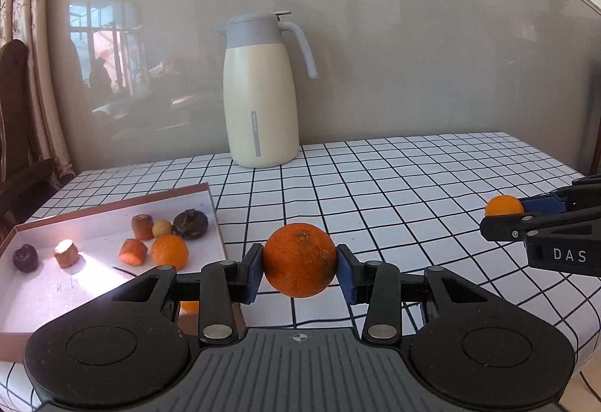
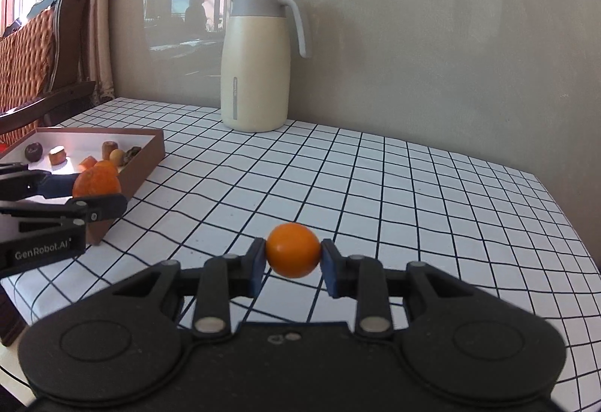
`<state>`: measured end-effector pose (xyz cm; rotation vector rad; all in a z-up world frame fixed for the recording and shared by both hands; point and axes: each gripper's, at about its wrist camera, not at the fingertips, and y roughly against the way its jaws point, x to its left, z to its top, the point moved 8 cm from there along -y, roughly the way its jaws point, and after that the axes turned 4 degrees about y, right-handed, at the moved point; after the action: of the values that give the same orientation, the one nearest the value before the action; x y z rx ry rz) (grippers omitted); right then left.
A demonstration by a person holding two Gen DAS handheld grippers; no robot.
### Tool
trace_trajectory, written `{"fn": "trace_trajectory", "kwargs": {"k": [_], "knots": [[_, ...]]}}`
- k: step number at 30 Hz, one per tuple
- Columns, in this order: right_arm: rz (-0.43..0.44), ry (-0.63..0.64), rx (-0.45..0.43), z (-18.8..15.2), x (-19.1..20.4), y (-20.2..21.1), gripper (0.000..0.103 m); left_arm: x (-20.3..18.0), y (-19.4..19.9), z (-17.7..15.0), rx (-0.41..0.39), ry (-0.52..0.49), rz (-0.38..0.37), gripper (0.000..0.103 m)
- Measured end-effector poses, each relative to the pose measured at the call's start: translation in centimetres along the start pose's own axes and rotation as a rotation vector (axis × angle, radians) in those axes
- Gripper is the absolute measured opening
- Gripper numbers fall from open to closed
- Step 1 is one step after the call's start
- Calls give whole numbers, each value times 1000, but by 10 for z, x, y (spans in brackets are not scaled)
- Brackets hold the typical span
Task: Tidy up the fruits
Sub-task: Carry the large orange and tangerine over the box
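Sitting at the left edge of a checked table point(image 1: 413, 186), a shallow brown-rimmed box point(image 1: 112, 205) holds a dark fruit point(image 1: 25, 257), cut carrot-like pieces point(image 1: 133, 252), a small yellow fruit point(image 1: 162, 227), another dark fruit point(image 1: 191, 223) and an orange fruit point(image 1: 169, 251). Just right of the box, the left gripper point(image 1: 299, 271) is clamped on a rough-skinned orange point(image 1: 299, 259), its blue pads pressing both sides, the fruit held clear of the cloth. Behind, near the wall, a cream jug point(image 1: 261, 92) with a grey lid stands upright. Farther right, the right gripper point(image 2: 293, 259) pinches a small smooth orange ball point(image 2: 293, 250), also lifted above the table, well apart from the box.
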<state>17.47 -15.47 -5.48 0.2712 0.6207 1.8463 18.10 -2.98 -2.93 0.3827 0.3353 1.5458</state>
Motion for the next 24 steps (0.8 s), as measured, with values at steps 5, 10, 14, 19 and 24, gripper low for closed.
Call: {"fn": "trace_trajectory", "kwargs": {"k": [5, 10, 14, 19, 24], "knots": [[63, -29, 10, -4, 15, 8, 23, 17, 20, -10, -9, 6, 27, 41], [120, 12, -4, -1, 42, 17, 23, 34, 40, -12, -34, 3, 57, 41], [168, 58, -19, 4, 65, 22, 23, 51, 54, -15, -49, 17, 76, 41], [224, 95, -49, 15, 93, 22, 23, 71, 67, -18, -63, 25, 104, 41], [279, 130, -78, 26, 124, 23, 23, 98, 79, -19, -77, 39, 154, 41]]}}
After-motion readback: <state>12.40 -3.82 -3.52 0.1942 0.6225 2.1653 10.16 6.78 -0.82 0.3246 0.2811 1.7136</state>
